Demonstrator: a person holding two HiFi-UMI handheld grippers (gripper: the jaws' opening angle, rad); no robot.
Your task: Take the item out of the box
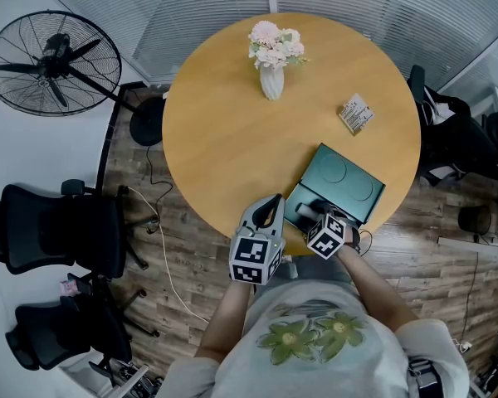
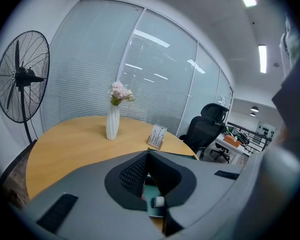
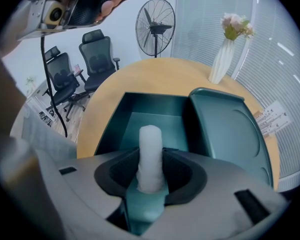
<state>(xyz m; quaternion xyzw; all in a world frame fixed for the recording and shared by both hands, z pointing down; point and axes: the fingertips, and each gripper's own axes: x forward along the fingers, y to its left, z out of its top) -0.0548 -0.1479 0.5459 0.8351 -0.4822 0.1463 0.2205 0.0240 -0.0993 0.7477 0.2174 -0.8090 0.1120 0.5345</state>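
The left tongs hang just left of the teal box, closed together and empty. The box lies open on the worktop, and the white roll sits at its near end. The right tongs reach down into the box and seem clamped on the roll, though pad contact is hard to confirm. The step in hand looks like securing the grasp. Next, probably, comes a straight lift clear of the box walls, away from the lid at the box's right.

Grippers: two are counted, left gripper and right gripper.
Box: one.
White roll: one.
Table: one.
Vase: one.
Card: one.
Fan: one, at ten o'clock.
Chairs: three, two at eight o'clock, one at three.
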